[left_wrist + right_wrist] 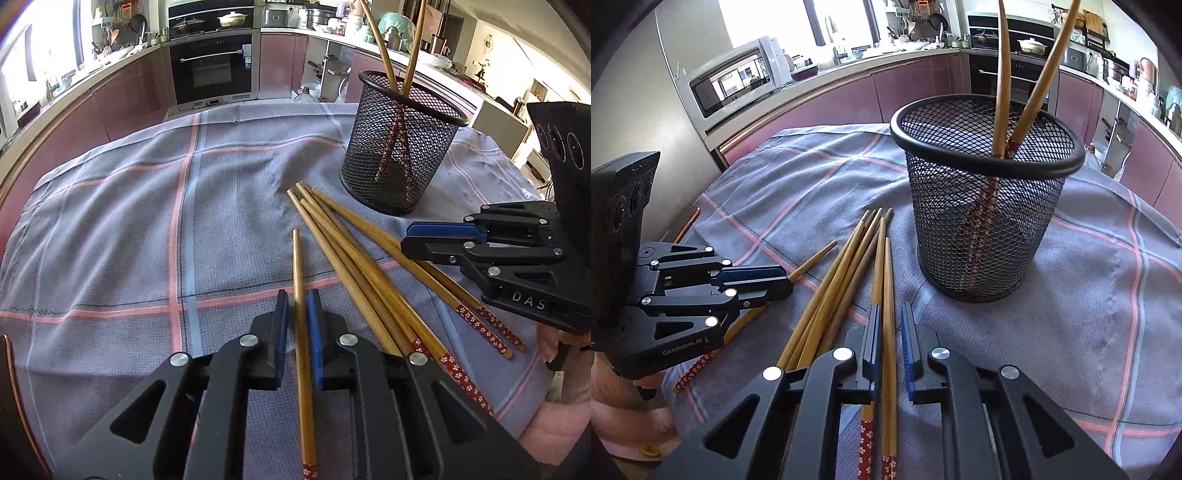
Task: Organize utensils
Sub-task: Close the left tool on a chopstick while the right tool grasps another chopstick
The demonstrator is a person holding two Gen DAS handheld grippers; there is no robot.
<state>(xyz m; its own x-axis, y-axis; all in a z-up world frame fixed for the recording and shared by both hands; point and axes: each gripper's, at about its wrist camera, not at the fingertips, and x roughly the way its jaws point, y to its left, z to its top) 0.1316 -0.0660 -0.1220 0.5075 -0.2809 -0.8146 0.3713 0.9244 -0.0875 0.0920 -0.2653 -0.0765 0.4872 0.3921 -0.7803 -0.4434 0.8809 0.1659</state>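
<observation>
Left gripper (297, 306) has its blue pads drawn close around a single chopstick (301, 350), with a sliver of cloth showing on each side of it, so the pads do not seem to press. Right gripper (890, 321) stands the same way, its pads narrowly apart about another chopstick (888, 295) at the right edge of the loose bundle (351, 251).

Under both grippers lies a grey-blue tablecloth (129, 221) crossed by pink and pale blue stripes, lightly wrinkled. Beyond it runs a kitchen with mauve cabinet fronts, a built-in black oven (210, 70) straight ahead of the left gripper and a silver microwave (735, 77) far to the left of the right one.

The bundle fans out just right of the left gripper. The sticks are tan bamboo, tapered toward their far tips, with red flower-patterned bands at the near ends. Ahead and right of the left gripper stands a black mesh cup (399, 147), upright, with two standing chopsticks (384, 55) leaning apart inside it, patterned ends down.
</observation>
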